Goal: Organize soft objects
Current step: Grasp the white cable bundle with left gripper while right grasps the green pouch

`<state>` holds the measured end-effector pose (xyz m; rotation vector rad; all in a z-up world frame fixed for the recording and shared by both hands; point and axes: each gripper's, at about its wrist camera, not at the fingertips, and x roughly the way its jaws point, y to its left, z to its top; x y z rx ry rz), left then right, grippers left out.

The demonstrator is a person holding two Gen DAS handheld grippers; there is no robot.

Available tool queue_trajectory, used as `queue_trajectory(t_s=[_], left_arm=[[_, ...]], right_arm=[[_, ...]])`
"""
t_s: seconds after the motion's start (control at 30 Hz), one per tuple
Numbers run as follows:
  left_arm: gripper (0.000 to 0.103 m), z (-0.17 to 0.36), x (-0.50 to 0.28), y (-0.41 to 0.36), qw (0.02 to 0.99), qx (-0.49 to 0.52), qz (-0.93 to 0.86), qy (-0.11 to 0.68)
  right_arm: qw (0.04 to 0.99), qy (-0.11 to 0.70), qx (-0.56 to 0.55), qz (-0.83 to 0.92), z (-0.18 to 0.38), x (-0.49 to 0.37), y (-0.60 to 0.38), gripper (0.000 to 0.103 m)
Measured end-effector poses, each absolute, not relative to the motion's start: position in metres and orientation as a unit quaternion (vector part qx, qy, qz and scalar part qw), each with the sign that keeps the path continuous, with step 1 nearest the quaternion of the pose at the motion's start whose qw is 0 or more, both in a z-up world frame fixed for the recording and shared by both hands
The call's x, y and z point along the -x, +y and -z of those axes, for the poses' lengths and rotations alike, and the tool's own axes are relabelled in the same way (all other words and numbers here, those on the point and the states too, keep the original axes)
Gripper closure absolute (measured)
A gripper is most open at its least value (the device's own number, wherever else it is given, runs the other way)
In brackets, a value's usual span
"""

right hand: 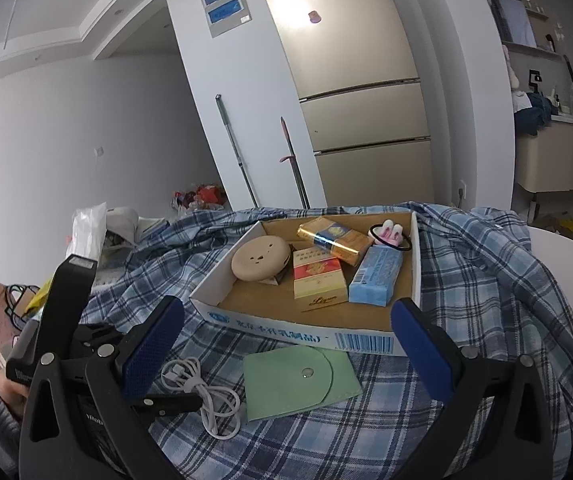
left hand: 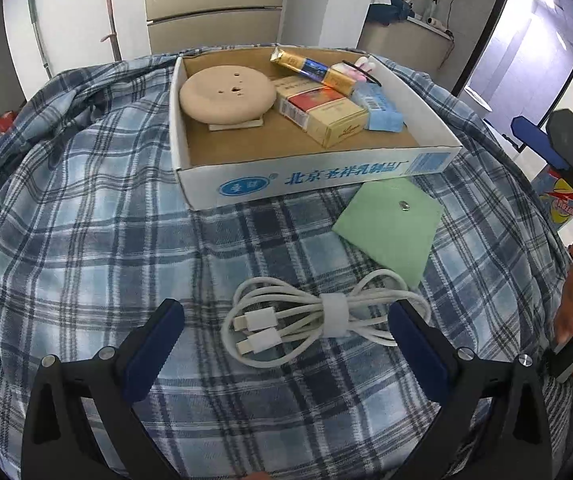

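Left gripper (left hand: pixel 286 320) jaws spread wide, empty, straddling the bundled white cable (left hand: pixel 318 316) for pickup; right gripper (right hand: pixel 286 336) equally wide, empty, above green pouch (right hand: pixel 300 378) beside the cardboard tray (right hand: pixel 306 326)

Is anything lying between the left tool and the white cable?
Nothing visible. The left tool is open just above the bundled cable, which lies on bare plaid cloth; the green pouch sits beyond it.
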<state>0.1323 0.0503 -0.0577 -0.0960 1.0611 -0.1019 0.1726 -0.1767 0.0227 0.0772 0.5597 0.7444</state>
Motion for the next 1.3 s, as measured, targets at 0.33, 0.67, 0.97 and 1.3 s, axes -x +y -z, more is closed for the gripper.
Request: queue_trajectory(t_s=[0.33, 0.67, 0.97, 1.3], left_arm=[[0.022, 0.061, -0.132, 0.047, 0.857, 0.044, 0.068, 0.509], [0.039, 0.060, -0.130, 0.049, 0.859, 0.054, 0.077, 0.504], [0.045, 0.045, -0.123, 0.048, 0.869, 0.054, 0.096, 0.482], [0.045, 0.020, -0.115, 0.061, 0.900, 0.060, 0.064, 0.426]], right_arm=[[0.890, 0.277, -0.044, -0.359, -0.020, -0.175, -0.178, 0.000], [0.889, 0.282, -0.040, -0.359, -0.019, -0.176, -0.178, 0.000], [0.888, 0.284, -0.040, -0.359, -0.019, -0.176, -0.177, 0.000], [0.878, 0.315, -0.028, -0.358, -0.012, -0.182, -0.172, 0.000]])
